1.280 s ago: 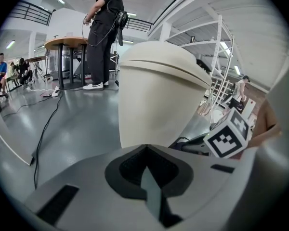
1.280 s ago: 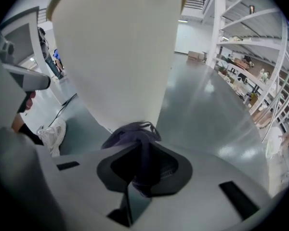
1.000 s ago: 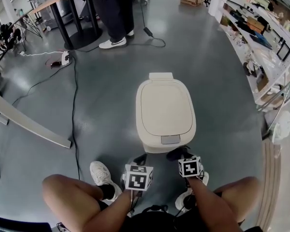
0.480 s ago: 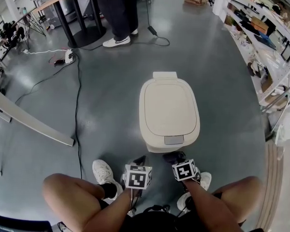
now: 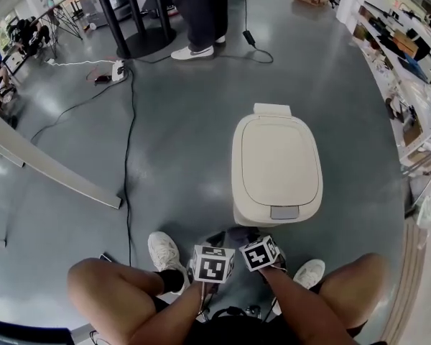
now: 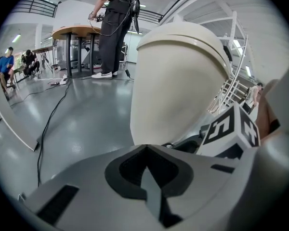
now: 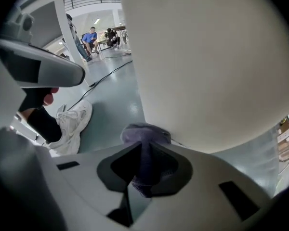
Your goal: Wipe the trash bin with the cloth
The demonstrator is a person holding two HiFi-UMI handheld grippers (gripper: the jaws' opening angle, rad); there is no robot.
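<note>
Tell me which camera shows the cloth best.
The right gripper view: the purple cloth sits bunched in the right claw, close beside the trash bin. The head view shows only a dark scrap; the left gripper view, none.

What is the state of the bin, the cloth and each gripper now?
trash bin: upright, lid closed.
cloth: bunched, clamped between jaws, close by the bin's lower side.
left gripper: jaws together, nothing between them.
right gripper: shut on the cloth.

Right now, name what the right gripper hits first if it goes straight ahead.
The bin, its side wall, close beyond the cloth pinched in the right gripper. Whether the cloth touches it is unclear.
</note>
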